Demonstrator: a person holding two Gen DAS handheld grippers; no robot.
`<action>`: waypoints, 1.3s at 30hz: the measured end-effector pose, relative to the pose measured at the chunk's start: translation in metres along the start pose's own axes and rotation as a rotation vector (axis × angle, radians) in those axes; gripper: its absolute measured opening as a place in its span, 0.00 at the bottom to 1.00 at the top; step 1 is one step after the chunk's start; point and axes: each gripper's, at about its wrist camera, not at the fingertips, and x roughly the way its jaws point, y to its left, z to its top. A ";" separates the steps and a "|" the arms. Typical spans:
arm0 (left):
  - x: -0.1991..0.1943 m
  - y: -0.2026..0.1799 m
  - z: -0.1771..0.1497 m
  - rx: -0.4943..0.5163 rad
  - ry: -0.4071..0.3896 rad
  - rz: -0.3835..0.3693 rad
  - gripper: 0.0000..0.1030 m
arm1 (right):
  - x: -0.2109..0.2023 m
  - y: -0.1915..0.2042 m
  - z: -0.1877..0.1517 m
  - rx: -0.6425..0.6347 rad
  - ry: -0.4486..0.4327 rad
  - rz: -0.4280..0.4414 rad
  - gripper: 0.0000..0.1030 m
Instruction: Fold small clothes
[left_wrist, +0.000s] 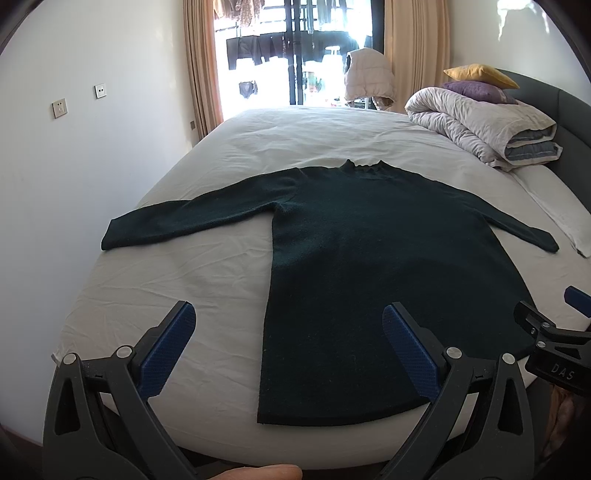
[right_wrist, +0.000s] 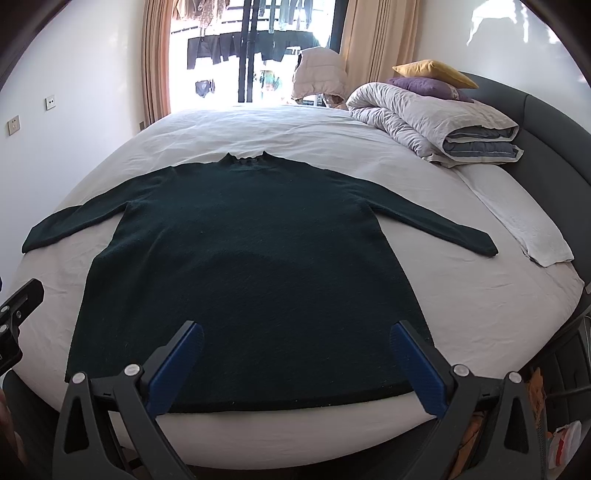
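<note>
Claws: left claw (left_wrist: 288, 350), right claw (right_wrist: 295, 363) spread wide, empty, above sweater (right_wrist: 255, 266).

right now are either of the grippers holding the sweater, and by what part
Nothing is held. The left gripper and right gripper are both open, hovering near the hem of the dark green sweater lying flat.

I see a big bed (right_wrist: 332, 133). A rolled blanket (right_wrist: 424, 118) sits on it, two pillows (right_wrist: 432, 72) on top.
</note>
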 end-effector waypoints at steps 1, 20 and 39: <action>0.000 0.000 0.000 0.000 0.000 -0.001 1.00 | 0.001 0.001 -0.001 -0.002 0.000 0.000 1.00; 0.001 -0.003 -0.002 0.000 0.001 0.003 1.00 | 0.002 0.004 -0.002 -0.005 0.003 0.002 1.00; 0.001 -0.003 -0.002 0.001 0.001 0.004 1.00 | 0.003 0.006 -0.003 -0.005 0.006 0.002 1.00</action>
